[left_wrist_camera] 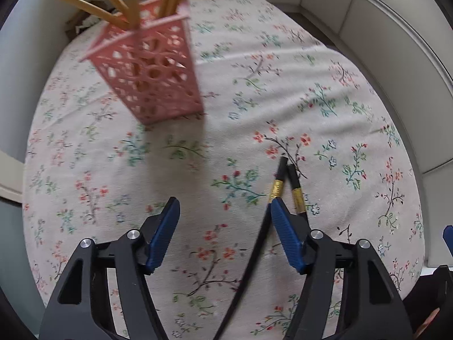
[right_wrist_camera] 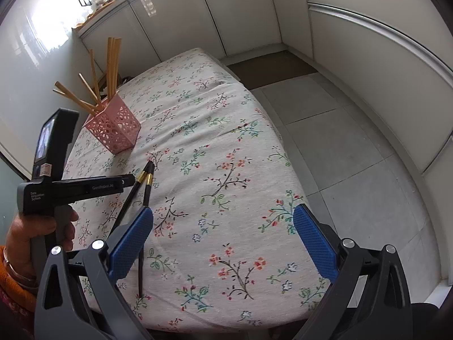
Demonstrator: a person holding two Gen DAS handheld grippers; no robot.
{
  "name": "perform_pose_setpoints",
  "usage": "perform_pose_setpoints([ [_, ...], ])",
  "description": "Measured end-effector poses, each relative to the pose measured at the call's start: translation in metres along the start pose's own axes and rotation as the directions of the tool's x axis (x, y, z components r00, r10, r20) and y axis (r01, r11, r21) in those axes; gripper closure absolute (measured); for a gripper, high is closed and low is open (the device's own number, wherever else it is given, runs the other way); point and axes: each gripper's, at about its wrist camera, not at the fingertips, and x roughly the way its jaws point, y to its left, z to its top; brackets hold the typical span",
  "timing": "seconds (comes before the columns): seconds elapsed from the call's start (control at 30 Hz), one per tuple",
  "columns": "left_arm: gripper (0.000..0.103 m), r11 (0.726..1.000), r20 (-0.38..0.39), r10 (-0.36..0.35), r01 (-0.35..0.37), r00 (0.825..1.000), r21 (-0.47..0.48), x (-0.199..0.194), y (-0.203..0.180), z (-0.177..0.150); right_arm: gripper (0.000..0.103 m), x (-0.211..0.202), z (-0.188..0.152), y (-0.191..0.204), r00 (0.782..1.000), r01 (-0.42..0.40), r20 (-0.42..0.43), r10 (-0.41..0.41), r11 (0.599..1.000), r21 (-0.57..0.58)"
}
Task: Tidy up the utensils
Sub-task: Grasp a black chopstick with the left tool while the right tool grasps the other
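The left gripper [left_wrist_camera: 225, 206] hangs with jaws apart over the floral tablecloth [left_wrist_camera: 325, 113], one black gold-banded chopstick [left_wrist_camera: 254, 255] between its blue pads [left_wrist_camera: 162, 235], unpinched; the right gripper [right_wrist_camera: 223, 228] gapes wide, empty; farther back stands a pink perforated plastic holder [right_wrist_camera: 113, 129] of bamboo chopsticks [right_wrist_camera: 111, 62].

Left tongs [left_wrist_camera: 225, 208] parted over black chopsticks [left_wrist_camera: 286, 181], pink holder [left_wrist_camera: 150, 79] on floral cloth [left_wrist_camera: 283, 90]
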Motion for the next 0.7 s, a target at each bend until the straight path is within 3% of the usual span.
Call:
perform_pose_setpoints([
  [0.2, 0.042, 0.998, -0.022, -0.001, 0.002, 1.0, 0.056, 0.01, -0.016, 0.003, 0.007, 0.005, 0.001, -0.009, 1.0, -0.013, -0.022, 0.013, 0.999, 0.035],
  [0.27, 0.05, 0.997, -0.015, -0.011, 0.012, 1.0, 0.076, 0.01, -0.021, 0.007, 0.007, 0.006, 0.001, -0.009, 1.0, -0.013, -0.028, 0.014, 0.999, 0.032],
  [0.33, 0.069, 0.996, -0.019, -0.045, 0.046, 0.999, 0.082, 0.011, -0.024, 0.011, 0.007, 0.007, 0.001, -0.007, 0.999, -0.01, -0.036, 0.011, 1.0, 0.026],
  [0.4, 0.073, 0.994, -0.025, -0.079, 0.081, 0.997, 0.073, 0.012, -0.023, 0.012, 0.007, 0.009, 0.001, -0.002, 0.999, -0.012, -0.046, 0.013, 1.0, 0.014],
  [0.47, 0.084, 0.994, -0.019, -0.091, 0.092, 0.996, 0.051, 0.011, -0.017, 0.009, 0.007, 0.01, 0.004, 0.005, 0.999, -0.005, -0.047, 0.004, 1.0, -0.014],
  [0.5, 0.095, 0.994, -0.016, -0.103, 0.103, 0.995, 0.021, 0.01, -0.009, 0.007, 0.007, 0.012, 0.004, 0.009, 0.999, 0.004, -0.049, -0.006, 1.0, -0.03],
  [0.7, 0.097, 0.969, 0.012, -0.213, 0.213, 0.977, -0.122, 0.0, 0.046, -0.021, 0.007, 0.045, 0.022, 0.053, 0.991, 0.011, -0.134, -0.03, 0.99, -0.142],
])
